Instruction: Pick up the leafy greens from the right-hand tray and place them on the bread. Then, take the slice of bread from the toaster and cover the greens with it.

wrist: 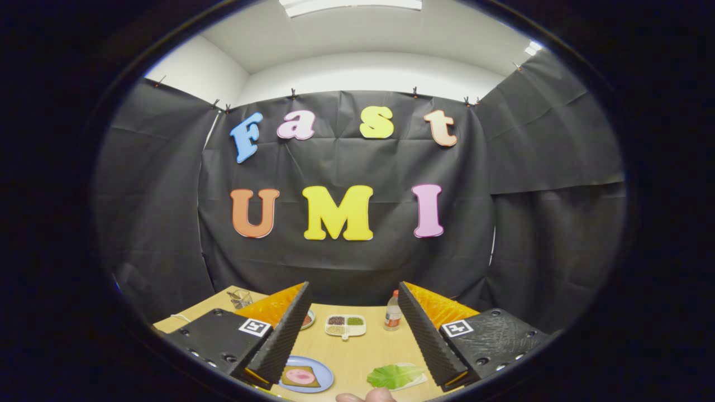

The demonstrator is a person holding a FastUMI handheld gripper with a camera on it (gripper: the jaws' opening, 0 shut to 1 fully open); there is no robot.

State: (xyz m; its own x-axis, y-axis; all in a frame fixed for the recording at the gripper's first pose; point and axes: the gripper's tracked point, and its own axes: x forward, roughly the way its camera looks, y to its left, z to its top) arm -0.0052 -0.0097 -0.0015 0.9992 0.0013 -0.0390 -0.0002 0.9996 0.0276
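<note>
1. A fingertip of a person's hand (366,396) shows at the near edge of the bench (357,352), between the two fingers of the claw (354,296).
2. The claw's fingers stand wide apart and hold nothing; they hang above the bench.
3. The leafy greens (391,376) lie flat on a pale tray (416,379), just beside the inner edge of the right finger. The leaf is bright green, broad, with a ruffled edge.
4. A blue plate (327,381) sits just beside the left finger, carrying a slice of bread (287,381) topped with a pink slice of meat (300,376).
5. Beyond, between the fingers, stand a white divided dish (345,326) of seeds and a small bottle (392,312).
</note>
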